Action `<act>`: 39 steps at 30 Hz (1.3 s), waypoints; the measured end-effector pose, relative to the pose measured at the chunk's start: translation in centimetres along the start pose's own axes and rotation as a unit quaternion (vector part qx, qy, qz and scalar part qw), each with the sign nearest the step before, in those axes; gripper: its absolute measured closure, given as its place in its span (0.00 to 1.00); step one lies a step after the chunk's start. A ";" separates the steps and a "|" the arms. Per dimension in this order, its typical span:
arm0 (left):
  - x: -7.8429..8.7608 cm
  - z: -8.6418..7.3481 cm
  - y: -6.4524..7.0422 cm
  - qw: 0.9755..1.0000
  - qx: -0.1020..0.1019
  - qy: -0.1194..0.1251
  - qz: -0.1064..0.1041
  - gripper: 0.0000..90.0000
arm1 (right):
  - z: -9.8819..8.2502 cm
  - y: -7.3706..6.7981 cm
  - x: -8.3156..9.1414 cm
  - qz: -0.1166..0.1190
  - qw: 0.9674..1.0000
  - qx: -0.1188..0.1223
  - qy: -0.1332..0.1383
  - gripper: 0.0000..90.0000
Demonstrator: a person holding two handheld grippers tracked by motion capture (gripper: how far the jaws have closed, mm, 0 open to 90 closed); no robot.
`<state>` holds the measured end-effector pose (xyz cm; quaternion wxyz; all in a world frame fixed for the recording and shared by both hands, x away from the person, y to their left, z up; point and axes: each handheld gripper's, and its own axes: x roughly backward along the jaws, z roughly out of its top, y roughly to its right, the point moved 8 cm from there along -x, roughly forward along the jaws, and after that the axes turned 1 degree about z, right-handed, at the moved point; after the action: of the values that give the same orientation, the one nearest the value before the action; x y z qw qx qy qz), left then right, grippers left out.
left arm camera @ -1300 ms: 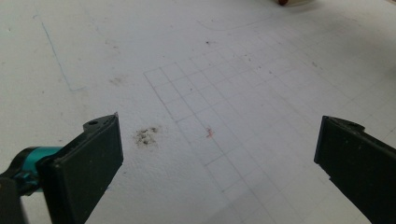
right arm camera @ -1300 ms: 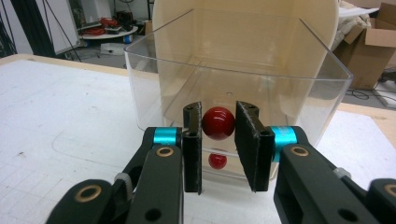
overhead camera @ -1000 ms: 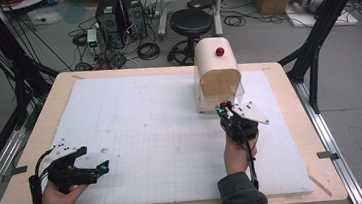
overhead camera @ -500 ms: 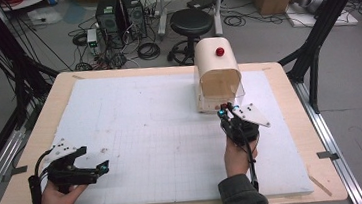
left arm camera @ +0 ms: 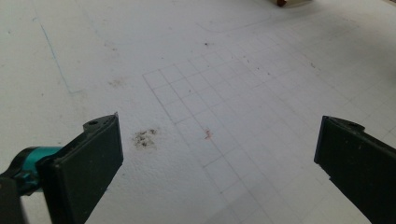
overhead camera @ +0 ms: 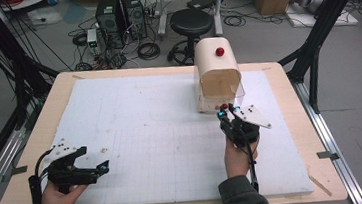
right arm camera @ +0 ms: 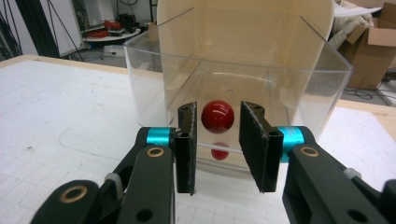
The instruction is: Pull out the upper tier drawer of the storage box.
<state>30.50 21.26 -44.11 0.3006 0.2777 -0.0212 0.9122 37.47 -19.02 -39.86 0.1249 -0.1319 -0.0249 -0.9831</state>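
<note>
Right tool: jaws have just parted slightly off the small red ball knob of the clear plastic drawer, now pulled out; hands unmoved. Left tool rests wide open on the white worktop.

Left gripper, lower left of high view: black body, grey three-cornered plate, black cable. Right gripper, lower centre of right gripper view: flat black pads, teal collars, brass-ringed pivots. Dark grey-green sleeves.

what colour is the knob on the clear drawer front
Red knob, clearest in the right gripper view, between the right gripper jaws.
</note>
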 end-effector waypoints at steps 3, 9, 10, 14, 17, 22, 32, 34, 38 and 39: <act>0.0 0.0 0.0 1.000 0.000 0.000 0.000 0.02 | -0.2 0.0 0.2 0.005 1.000 -0.001 0.001 0.70; 0.0 0.0 0.0 1.000 0.000 -0.001 0.000 0.02 | -0.3 -0.1 0.4 0.021 1.000 -0.005 -0.002 0.61; 0.0 0.0 0.0 1.000 0.000 -0.001 0.000 0.02 | -0.3 -0.1 0.4 0.021 1.000 -0.005 -0.002 0.61; 0.0 0.0 0.0 1.000 0.000 0.000 0.000 0.02 | -0.4 -0.3 0.5 0.048 0.999 -0.018 -0.008 0.46; 0.0 0.0 0.0 1.000 0.000 0.000 0.000 0.02 | -0.6 -0.3 0.6 0.062 0.998 -0.018 -0.014 0.39; 0.0 0.0 0.0 1.000 -0.002 -0.001 -0.002 0.02 | -0.8 -0.3 0.8 0.082 0.996 -0.033 -0.025 0.26; -0.1 -0.1 0.0 1.000 0.000 0.000 -0.001 0.02 | -1.7 -1.0 0.7 0.124 0.990 -0.018 -0.059 0.15; -0.1 -0.1 -0.1 1.000 0.000 -0.001 -0.001 0.02 | -1.8 -1.1 0.8 0.132 0.989 -0.015 -0.062 0.13; -0.1 -0.1 -0.1 1.000 -0.001 0.001 -0.001 0.02 | -2.1 -1.0 0.9 0.148 0.986 -0.009 -0.072 0.12; -0.1 -0.1 -0.1 1.000 -0.001 0.001 -0.001 0.02 | -2.1 -1.0 1.0 0.152 0.986 -0.008 -0.075 0.11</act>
<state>30.54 21.31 -44.26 0.3021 0.2765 -0.0219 0.9120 35.74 -18.45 -41.68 0.2693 -0.2082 -0.0057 -0.9403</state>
